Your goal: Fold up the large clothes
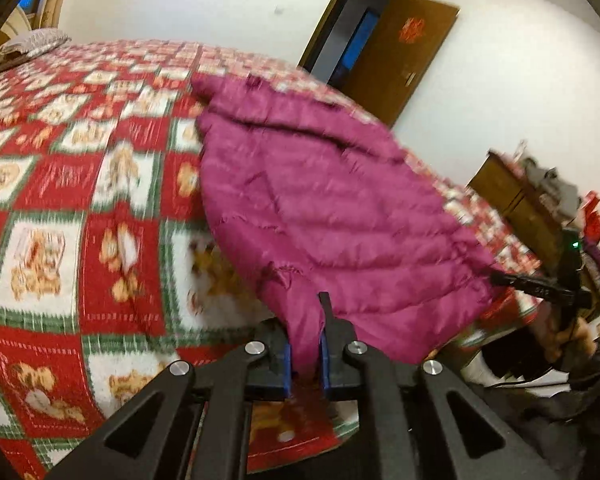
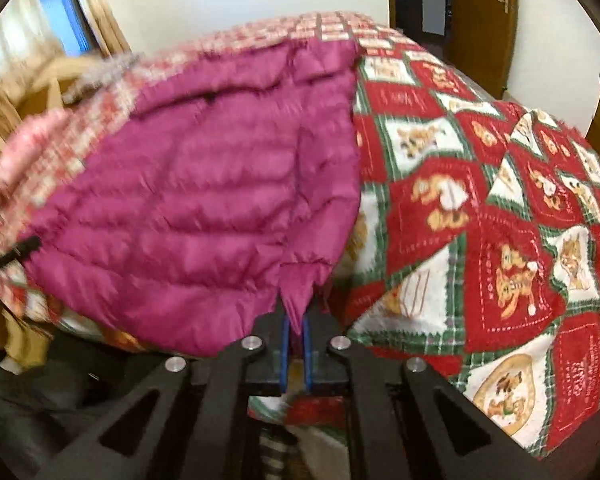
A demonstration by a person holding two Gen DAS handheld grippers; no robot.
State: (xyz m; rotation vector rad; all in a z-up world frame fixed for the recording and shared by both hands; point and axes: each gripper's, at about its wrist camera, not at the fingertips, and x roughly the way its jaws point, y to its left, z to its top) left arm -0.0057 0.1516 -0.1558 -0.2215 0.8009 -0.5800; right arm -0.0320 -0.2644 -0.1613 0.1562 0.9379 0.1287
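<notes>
**A:** On the bed, over the red, white and green bedspread (image 1: 80,216), lies the magenta quilted jacket (image 1: 320,200). Its near hem is lifted off the cover at both corners. Where is each gripper?

**B:** The left gripper (image 1: 306,344) has its blue pads pressed onto a pinch of the hem, with a fold of fabric running down between them. The right gripper (image 2: 296,332) is clamped the same way on a pointed bit of the other corner. Neither has a gap wider than the cloth.

**A:** Can you tell which part of the jacket each one holds?

**B:** Not surely. Both views are smeared by motion, and the stitching blurs near the edges. A sleeve seems to be folded along the jacket's side in the right wrist view, but I cannot make out its cuff.

**A:** And the far end?

**B:** The collar end rests on the bedspread toward the wall. In the left wrist view a pillow (image 1: 28,46) lies at the head of the bed, partly cut off by the lens rim. The open wooden door (image 1: 404,56) stands beyond the bed.

**A:** The other gripper in the left view?

**B:** Only a dark bar at the jacket's right corner; its jaws are hidden behind the fabric. The cluttered cabinet (image 1: 520,196) past it is too blurred to read.
</notes>
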